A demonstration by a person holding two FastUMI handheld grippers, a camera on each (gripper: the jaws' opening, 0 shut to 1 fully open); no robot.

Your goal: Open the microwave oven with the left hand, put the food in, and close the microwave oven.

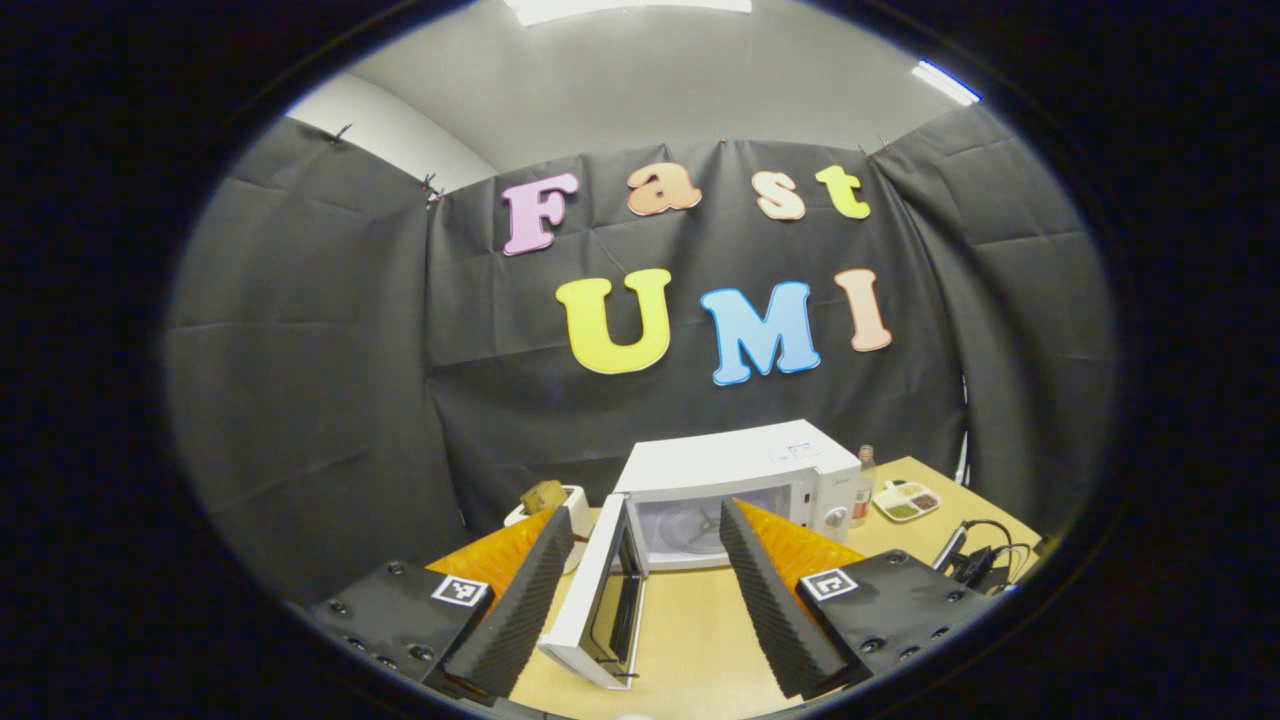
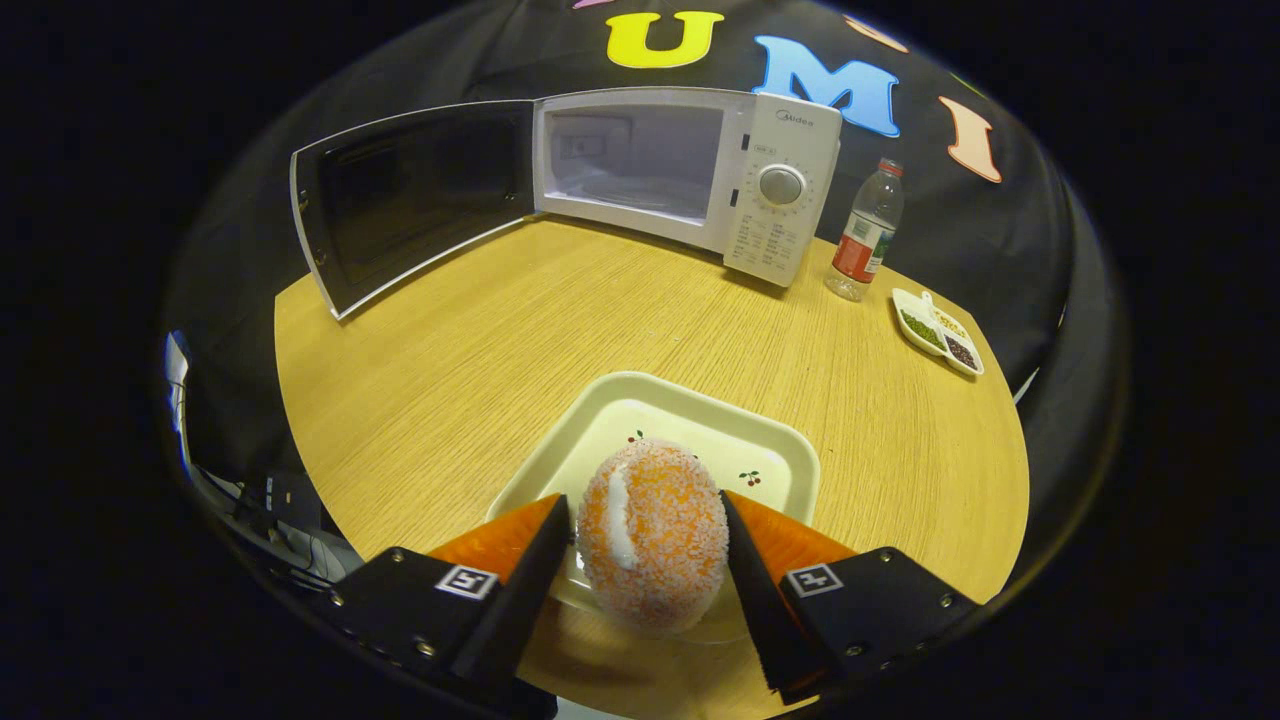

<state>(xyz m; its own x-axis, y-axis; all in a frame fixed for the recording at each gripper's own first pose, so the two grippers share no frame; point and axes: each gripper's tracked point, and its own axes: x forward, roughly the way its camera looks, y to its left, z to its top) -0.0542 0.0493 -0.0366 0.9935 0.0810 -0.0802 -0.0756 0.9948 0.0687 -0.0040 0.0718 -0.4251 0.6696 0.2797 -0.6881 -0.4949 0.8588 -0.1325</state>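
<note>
the right gripper [image 2: 645,545] has both fingers pressed on the sugar-coated pastry [image 2: 653,535], which sits over the near edge of a cream tray [image 2: 770,445] on the wooden table [image 2: 450,360]; whether it still touches the tray is hard to tell. beyond stands the microwave [image 2: 790,185], its door [image 2: 410,205] swung wide. the left gripper [image 1: 645,560] is spread wide, holding nothing, its fingers framing that door [image 1: 595,600].
</note>
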